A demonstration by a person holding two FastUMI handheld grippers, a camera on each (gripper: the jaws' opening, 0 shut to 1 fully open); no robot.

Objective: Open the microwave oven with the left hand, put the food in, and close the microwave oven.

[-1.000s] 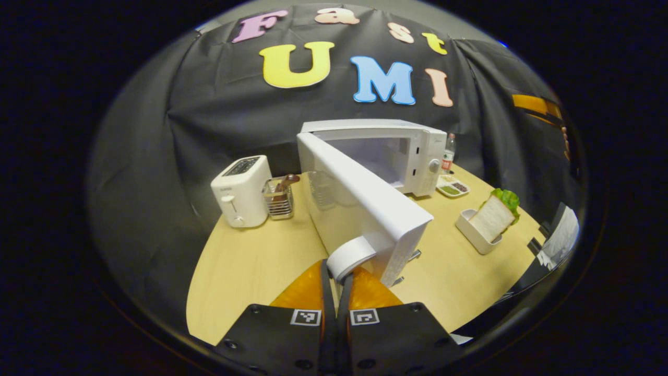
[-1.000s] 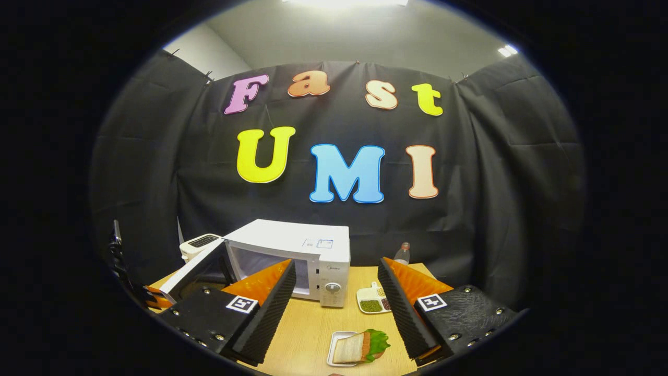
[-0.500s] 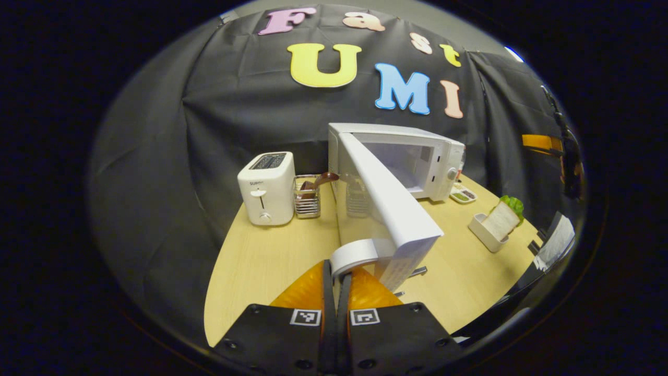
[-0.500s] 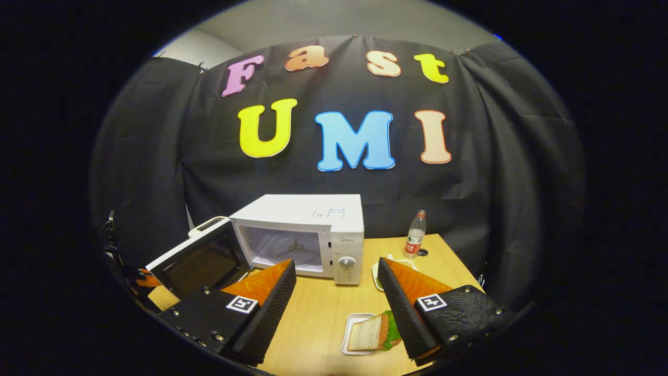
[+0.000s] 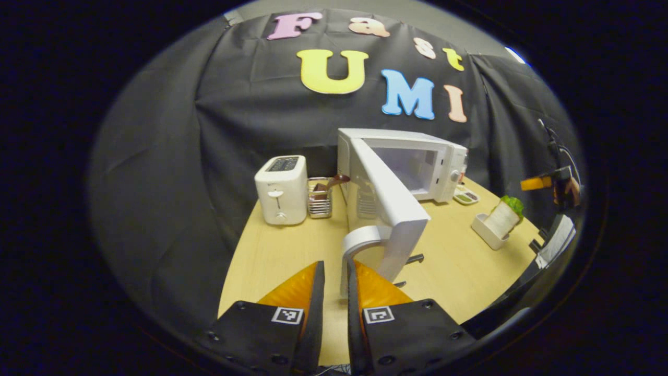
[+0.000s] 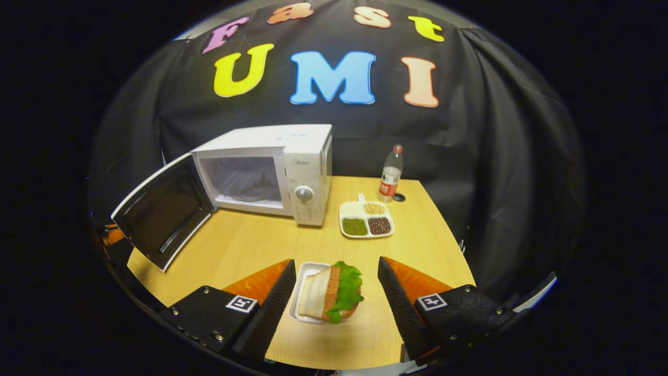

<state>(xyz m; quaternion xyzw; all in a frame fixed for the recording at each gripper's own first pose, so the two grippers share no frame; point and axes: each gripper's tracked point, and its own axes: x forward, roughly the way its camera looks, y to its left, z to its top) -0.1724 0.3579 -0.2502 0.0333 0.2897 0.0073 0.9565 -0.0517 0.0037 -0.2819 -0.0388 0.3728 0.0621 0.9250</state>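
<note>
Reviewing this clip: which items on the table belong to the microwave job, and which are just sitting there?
Part of the job:
- microwave, its door swung open
- sandwich in its white tray
- left gripper, open by the door handle
- right gripper, open around the sandwich

Just lying about:
- toaster
- wire basket
- divided dish of beans
- water bottle

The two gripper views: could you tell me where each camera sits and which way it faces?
Left gripper view: rides on the left gripper, just behind the open microwave door, facing along its edge; own fingers slightly apart at the bottom.
Right gripper view: rides on the right gripper, above the sandwich, facing the microwave; own fingers wide apart.
Shared: microwave, door, sandwich, table.
</note>
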